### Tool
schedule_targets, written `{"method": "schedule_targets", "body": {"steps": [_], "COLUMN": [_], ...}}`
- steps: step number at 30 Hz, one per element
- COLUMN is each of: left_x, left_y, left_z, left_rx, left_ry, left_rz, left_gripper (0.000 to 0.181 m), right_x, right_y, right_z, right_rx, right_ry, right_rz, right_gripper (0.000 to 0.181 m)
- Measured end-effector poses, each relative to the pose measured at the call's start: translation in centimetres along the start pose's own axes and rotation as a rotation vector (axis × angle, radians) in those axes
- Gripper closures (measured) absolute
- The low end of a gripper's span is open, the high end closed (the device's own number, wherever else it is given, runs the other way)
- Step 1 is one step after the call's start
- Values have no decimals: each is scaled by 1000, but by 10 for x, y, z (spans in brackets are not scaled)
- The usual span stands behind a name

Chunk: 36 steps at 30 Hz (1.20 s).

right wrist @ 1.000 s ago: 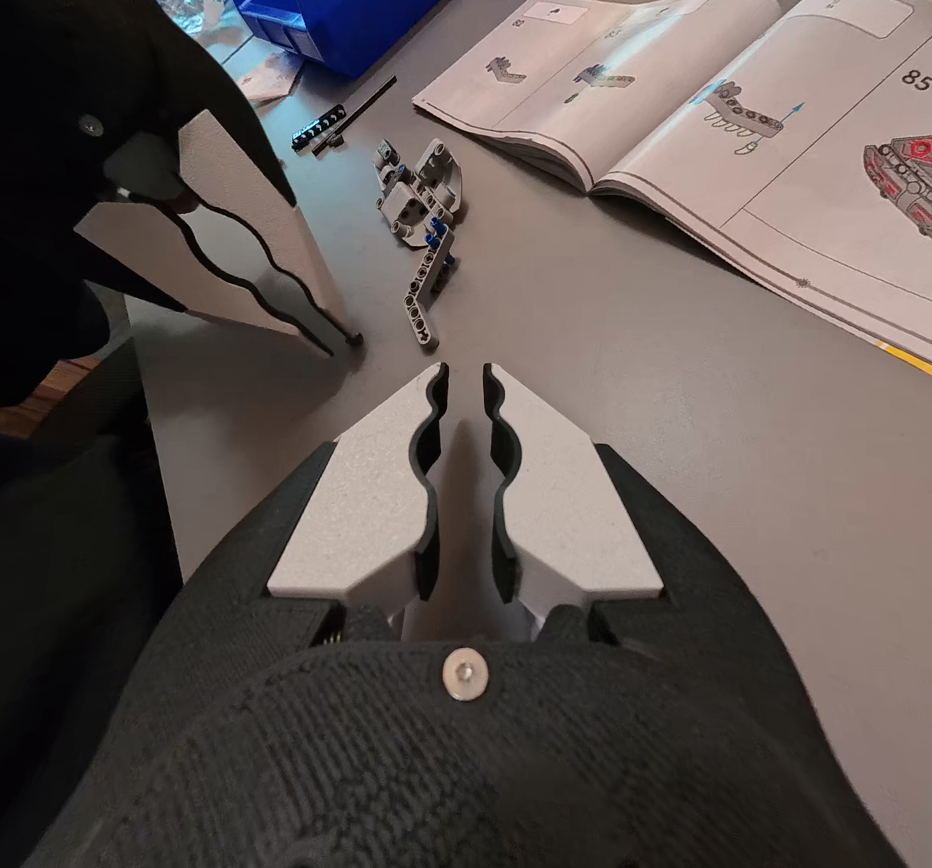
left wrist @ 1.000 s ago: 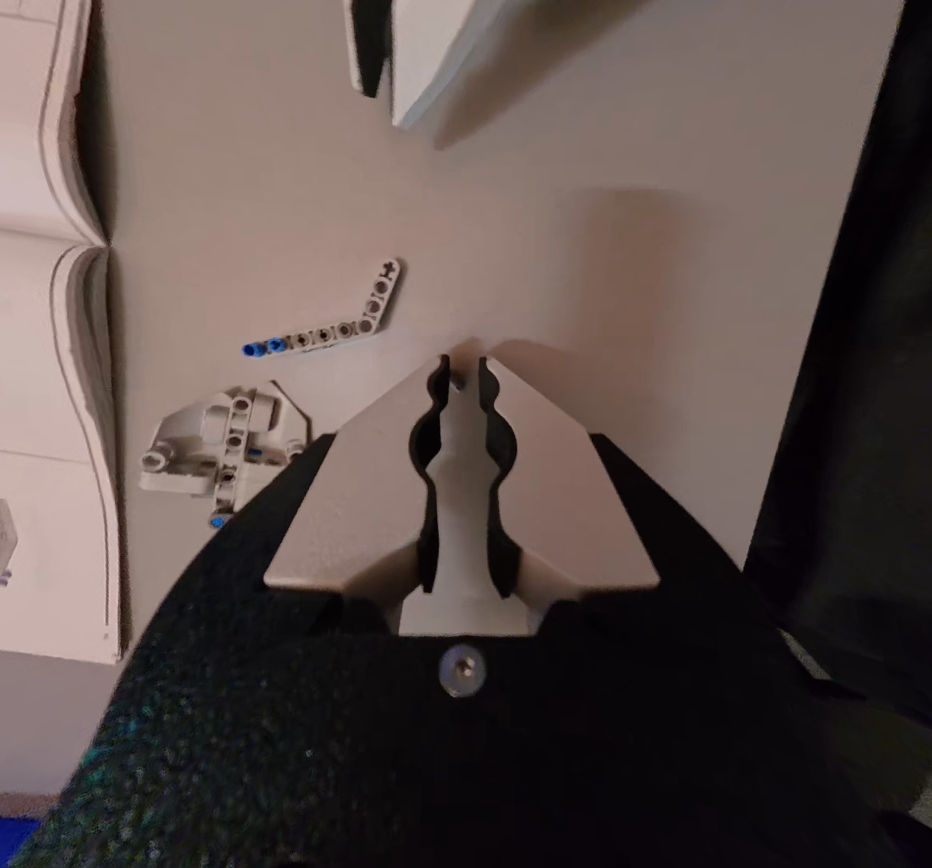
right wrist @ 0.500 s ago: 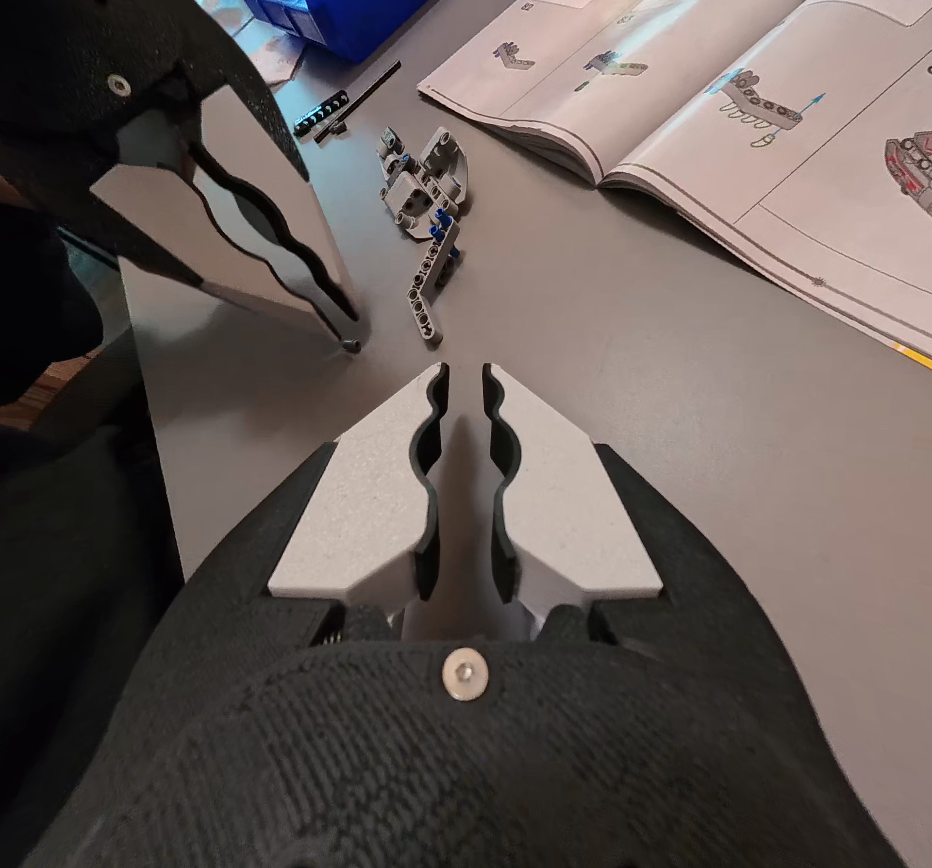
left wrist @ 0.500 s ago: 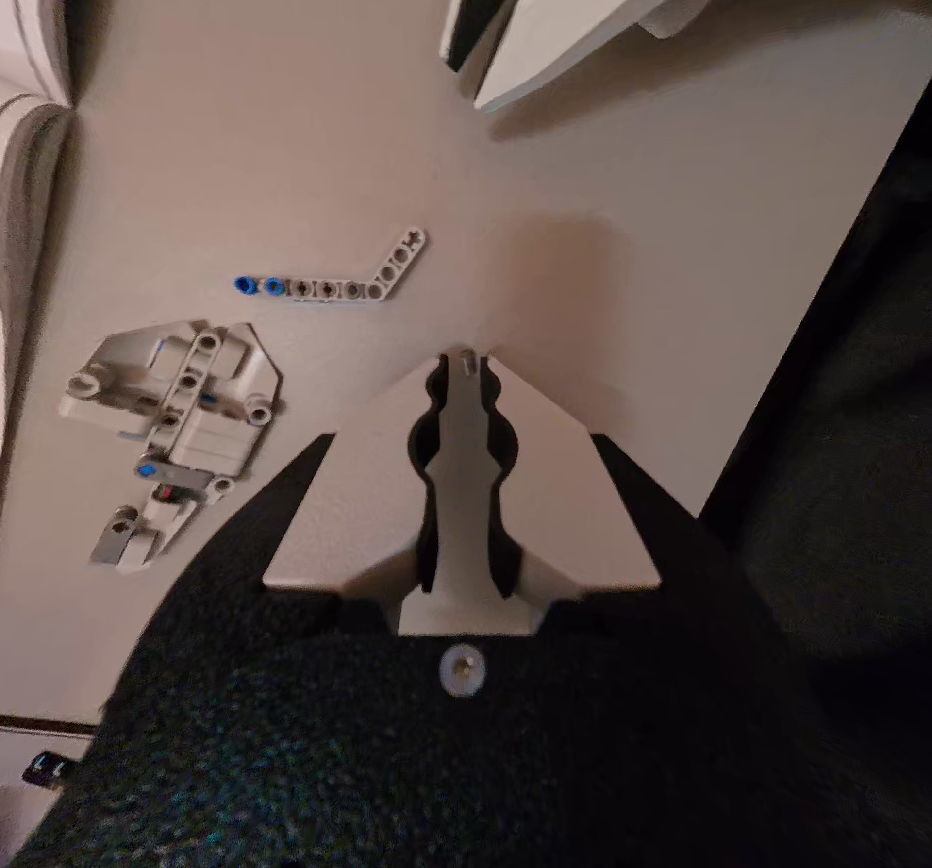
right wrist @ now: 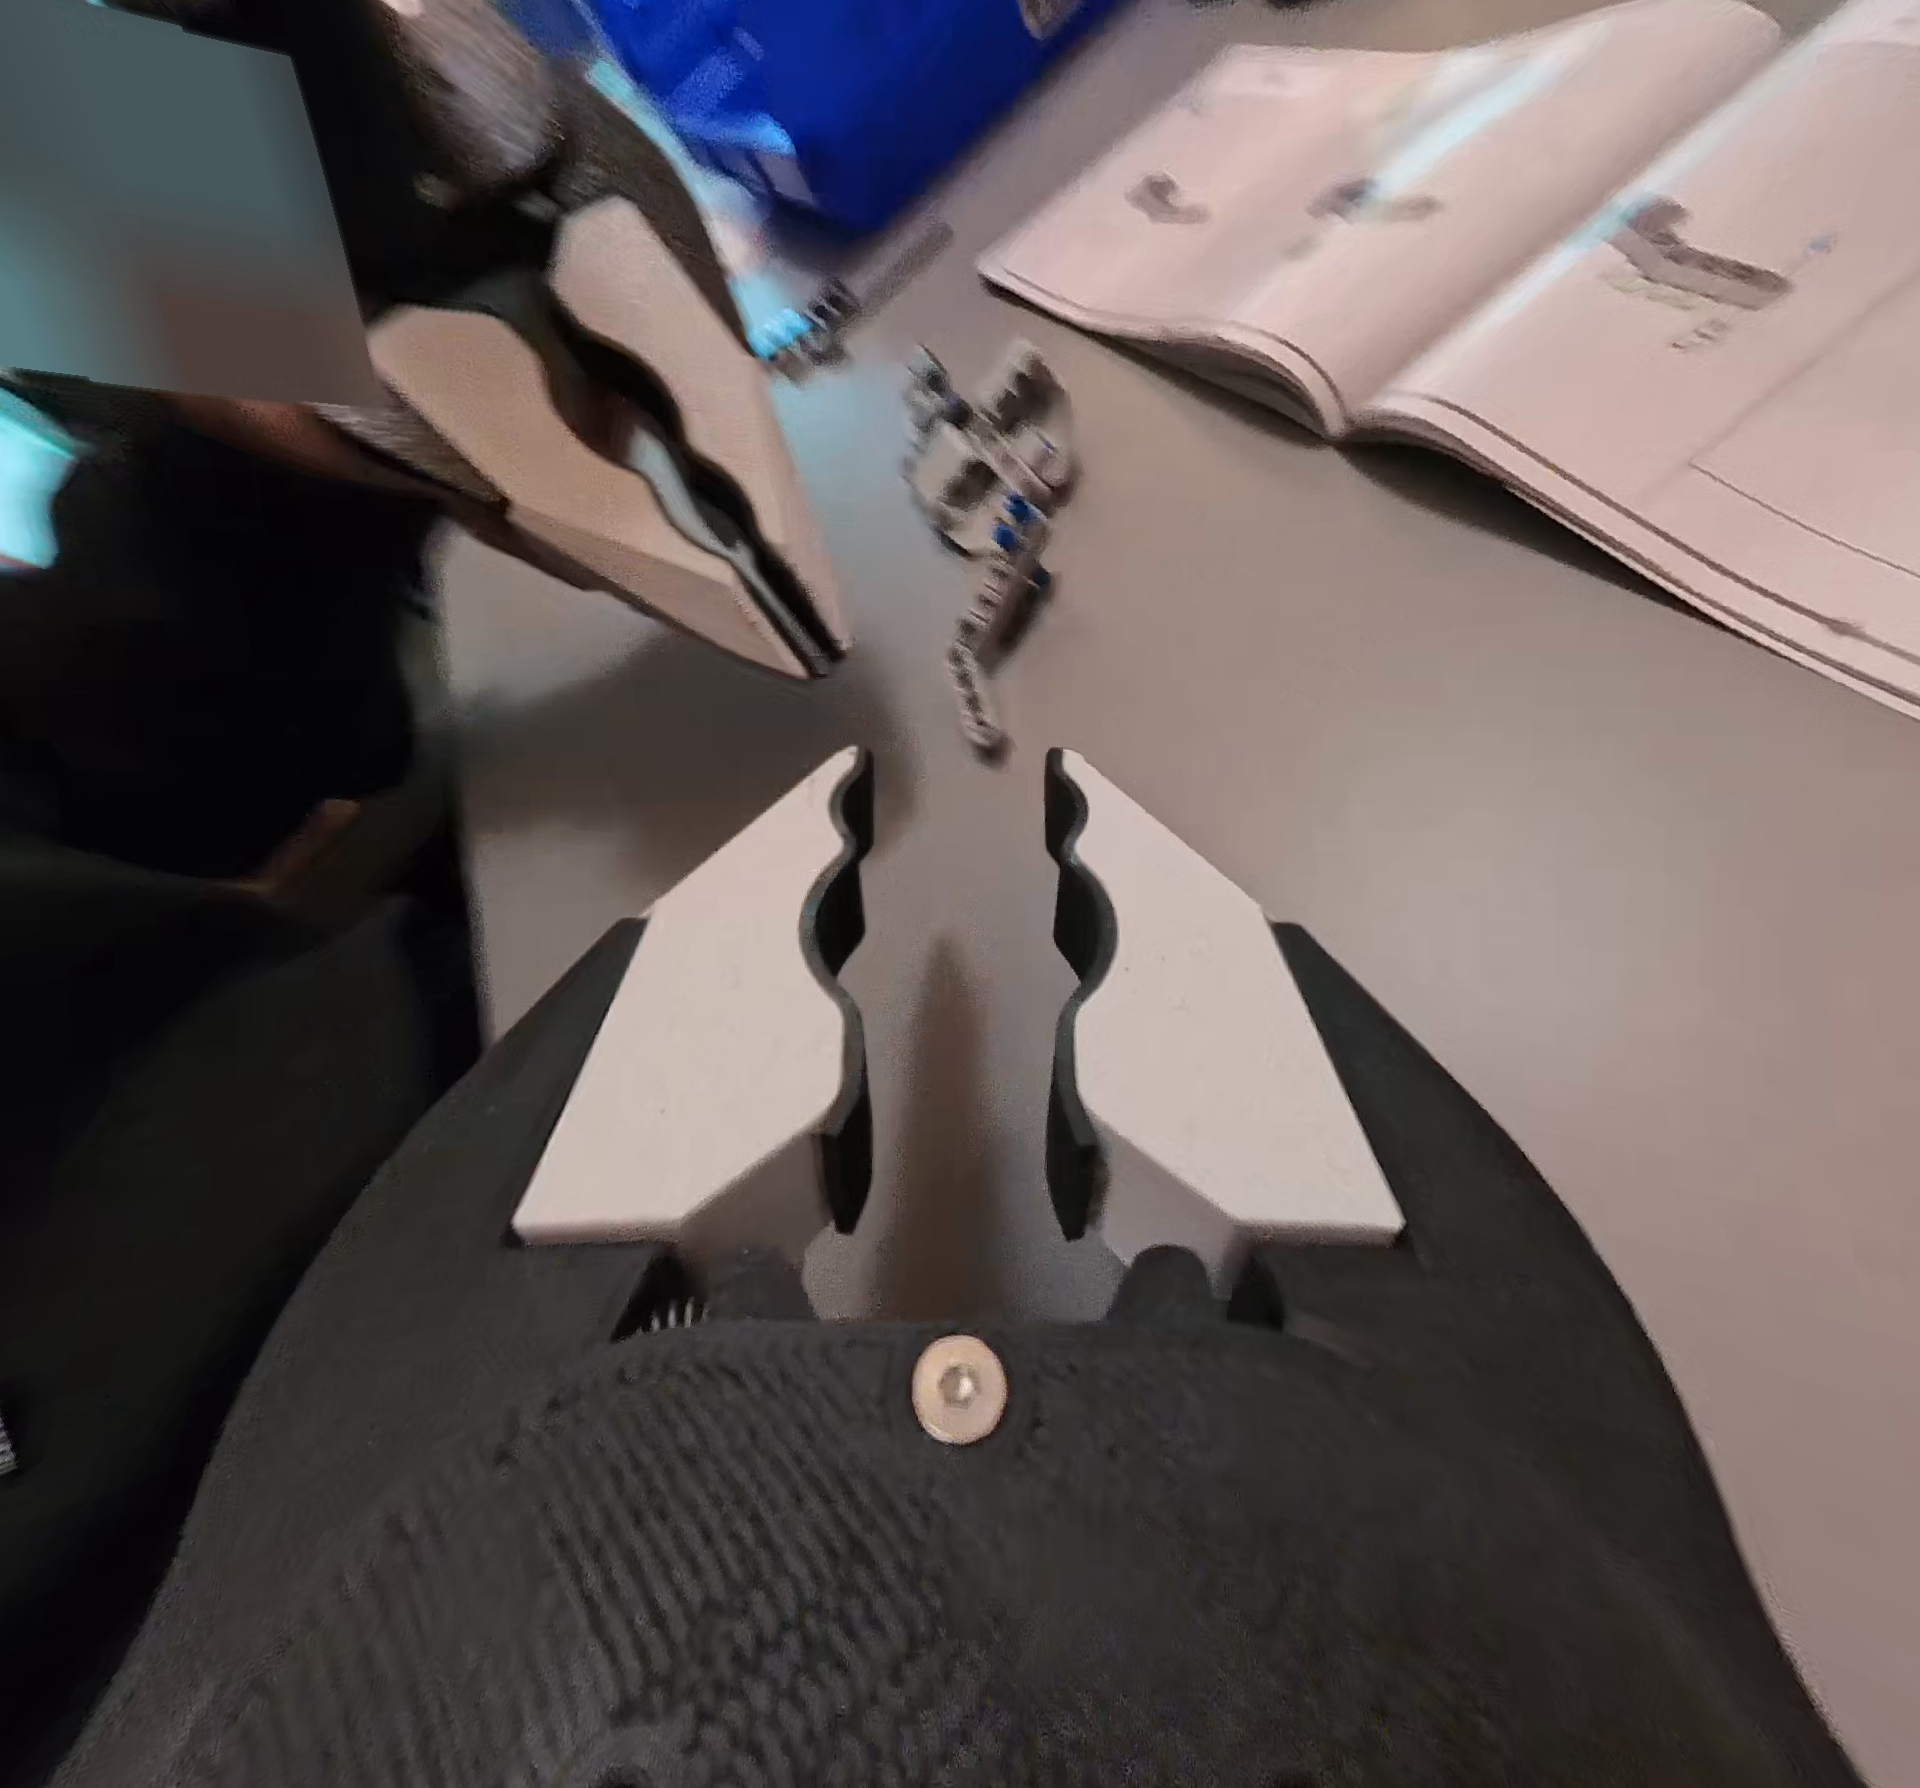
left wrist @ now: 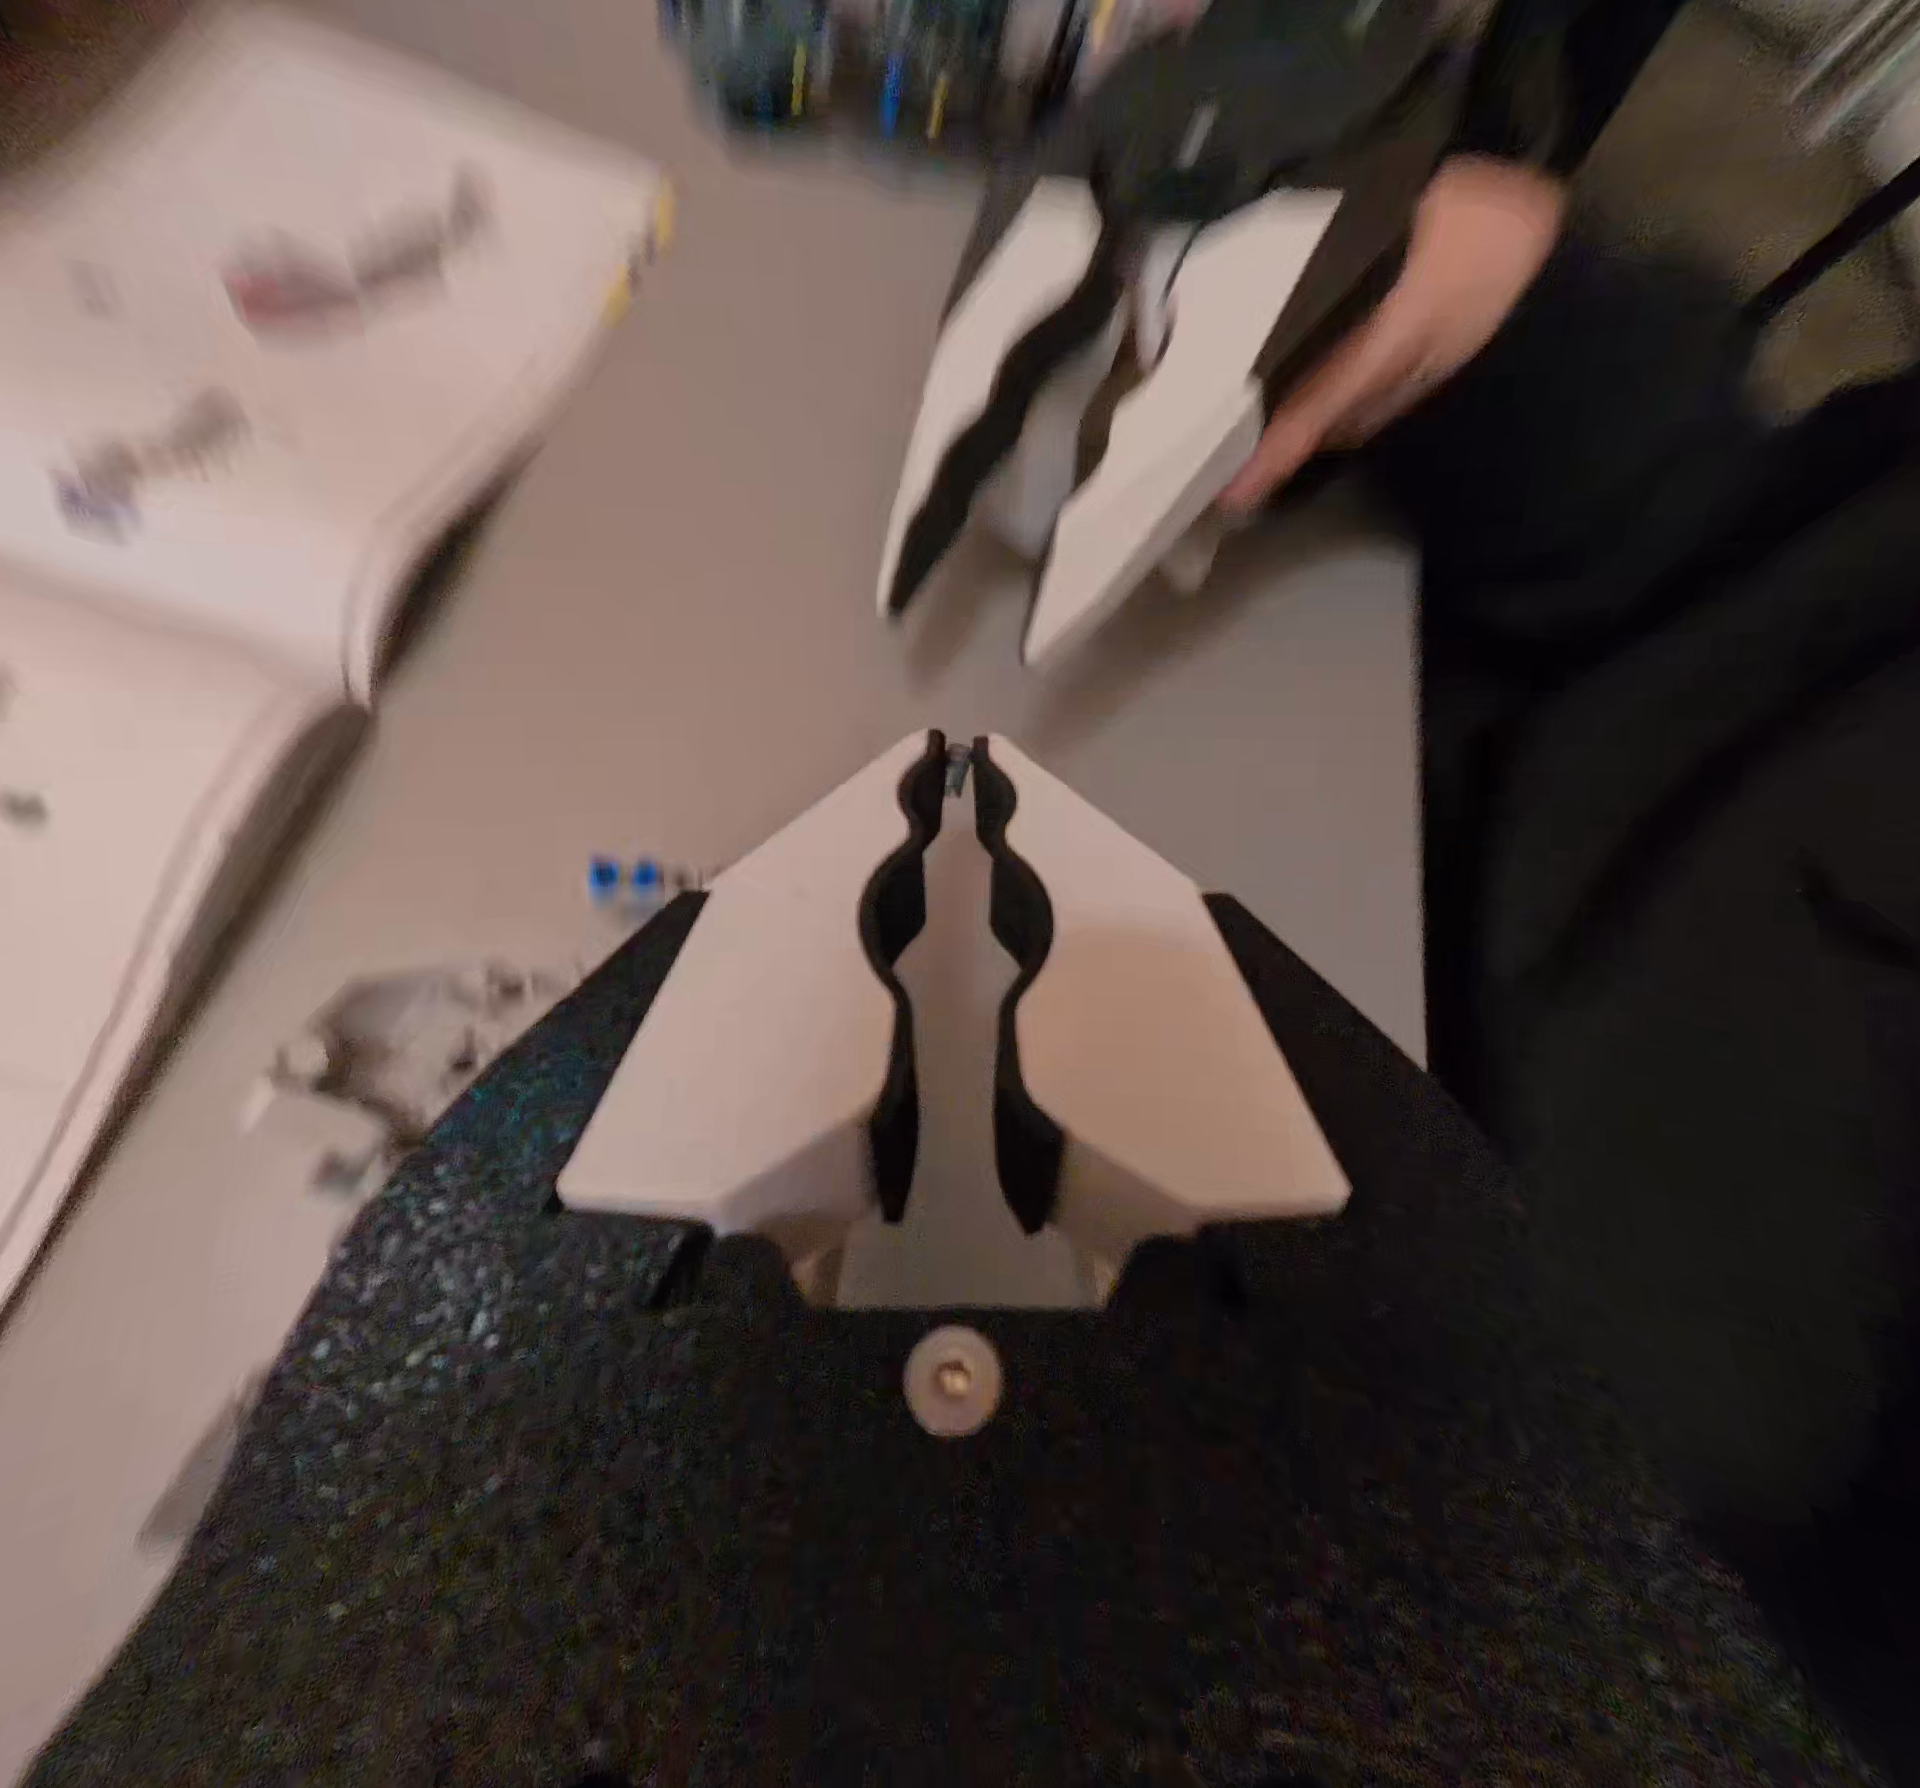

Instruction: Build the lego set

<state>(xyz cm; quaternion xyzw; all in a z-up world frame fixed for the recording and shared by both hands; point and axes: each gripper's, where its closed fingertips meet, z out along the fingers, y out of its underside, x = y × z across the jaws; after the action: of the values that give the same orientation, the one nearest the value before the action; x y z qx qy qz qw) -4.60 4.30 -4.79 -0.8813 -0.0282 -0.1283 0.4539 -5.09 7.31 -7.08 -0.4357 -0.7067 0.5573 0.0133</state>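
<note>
Two grippers over the grey table point(right wrist: 1351, 803) — my left gripper point(left wrist: 956, 746) pinches a tiny grey pin point(left wrist: 956, 764) at its very tips, lifted off the surface. My right gripper point(right wrist: 958, 762) is spread apart, holding nothing, just short of the bent grey beam point(right wrist: 982, 642) beside the grey lego assembly point(right wrist: 987, 450). The open instruction booklet point(right wrist: 1507, 304) lies beyond.

Left gripper point(left wrist: 956, 746) pinched, right gripper point(right wrist: 958, 762) agape.
</note>
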Motion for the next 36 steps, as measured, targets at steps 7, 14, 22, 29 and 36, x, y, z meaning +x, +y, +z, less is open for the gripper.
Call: {"method": "schedule_targets", "body": {"steps": [7,14,22,29,36], "left_x": [30,47,56,57,42], "left_y": [-62,-70,-70,-71,-63], "left_z": [-47,-54,-49,-50,-41], "left_rx": [692,823,843,840,644], "left_ry": [180,274,327,284,14], "left_rz": [205,282,300,346,560], "left_gripper": [180,180,180,179,179], "right_x": [-73,-92,-101,-99,-86], "right_y": [-55,-71,-78,-78,-75], "right_z": [-22,-28,-32,-32,-25], "right_rx": [381,510,590,607,605], "right_ry": [-646,-905,-1003,-989,-795], "right_rz": [278,443,470,454,327], "right_gripper": [156,166,166,175,179]}}
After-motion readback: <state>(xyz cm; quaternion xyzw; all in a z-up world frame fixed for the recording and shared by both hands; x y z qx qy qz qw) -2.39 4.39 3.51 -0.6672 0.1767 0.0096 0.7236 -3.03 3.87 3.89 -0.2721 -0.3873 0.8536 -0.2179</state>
